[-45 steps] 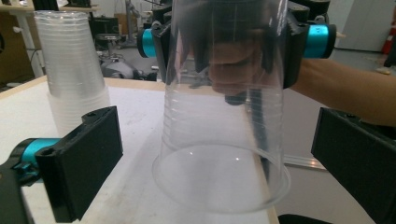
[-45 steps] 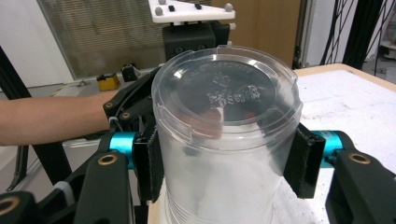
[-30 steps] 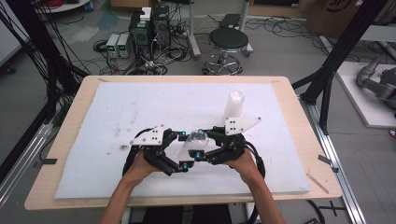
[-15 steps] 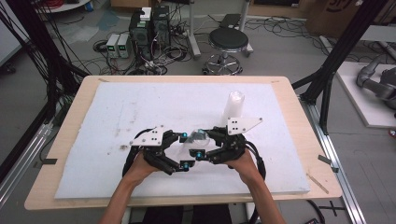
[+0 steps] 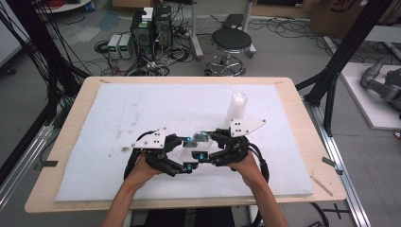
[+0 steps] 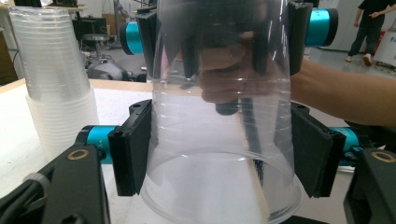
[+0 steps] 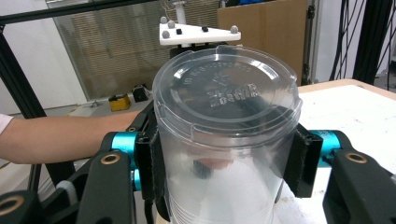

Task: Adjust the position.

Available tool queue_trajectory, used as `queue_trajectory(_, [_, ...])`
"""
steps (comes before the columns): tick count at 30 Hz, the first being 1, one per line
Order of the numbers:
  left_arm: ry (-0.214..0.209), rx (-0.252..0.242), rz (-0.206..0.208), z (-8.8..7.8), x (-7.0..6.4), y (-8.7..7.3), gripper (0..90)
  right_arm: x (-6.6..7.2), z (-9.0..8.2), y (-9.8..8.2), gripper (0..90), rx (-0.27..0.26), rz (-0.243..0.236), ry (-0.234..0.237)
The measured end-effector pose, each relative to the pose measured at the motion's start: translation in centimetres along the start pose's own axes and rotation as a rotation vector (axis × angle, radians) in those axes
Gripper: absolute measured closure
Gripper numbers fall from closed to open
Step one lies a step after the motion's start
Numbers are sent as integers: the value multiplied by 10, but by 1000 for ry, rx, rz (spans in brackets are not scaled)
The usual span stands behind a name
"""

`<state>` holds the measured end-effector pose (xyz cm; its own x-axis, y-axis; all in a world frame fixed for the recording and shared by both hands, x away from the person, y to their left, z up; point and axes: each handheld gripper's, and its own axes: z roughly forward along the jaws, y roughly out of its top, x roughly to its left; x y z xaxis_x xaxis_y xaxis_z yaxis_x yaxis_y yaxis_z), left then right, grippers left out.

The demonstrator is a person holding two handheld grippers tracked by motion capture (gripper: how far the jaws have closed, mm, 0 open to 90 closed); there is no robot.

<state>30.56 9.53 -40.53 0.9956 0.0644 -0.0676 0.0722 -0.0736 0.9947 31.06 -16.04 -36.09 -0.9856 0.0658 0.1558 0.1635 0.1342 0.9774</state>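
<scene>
— Two hands meet low on the desk (image 5: 118, 109), over its white pad. What else stands on it?

— Well behind the right hand, a stack of clear cups (image 5: 237, 106) stands upright; the left gripper view has it at the left edge, nested and tall.

— And between the hands?

— One clear plastic cup (image 5: 202, 138), lying on its side above the pad, held from both ends. Its wide mouth faces the left hand and its flat base, with moulded lettering, faces the right hand.

— Who has hold of it?

— Both. The left tongs (image 5: 189, 152) have just been closing, and in the left gripper view their black pads (image 6: 133, 147) now press on the wall of the cup near its rim, one on each side. The right tongs (image 5: 204, 145) are clamped narrow on the base end; in the right gripper view their pads (image 7: 152, 158) sit flat against the cup on either side, just below the base.

— How do the two tools lie?

— Nose to nose, nearly level, the grey three-cornered plate (image 5: 245, 126) of the right one tilted up toward the stack.
</scene>
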Motion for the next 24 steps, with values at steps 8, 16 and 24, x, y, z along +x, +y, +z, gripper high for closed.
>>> queue_trajectory(8, [0,14,11,0,-1,0,315,0,2,-1,236,17,14,2])
queue_trajectory(16, [54,130,49,-9,-4,7,326,4,3,1,164,131,-8,-18])
queue_trajectory(24, [30,390,92,-22,-4,35,324,10,1,6,165,267,-35,-45])
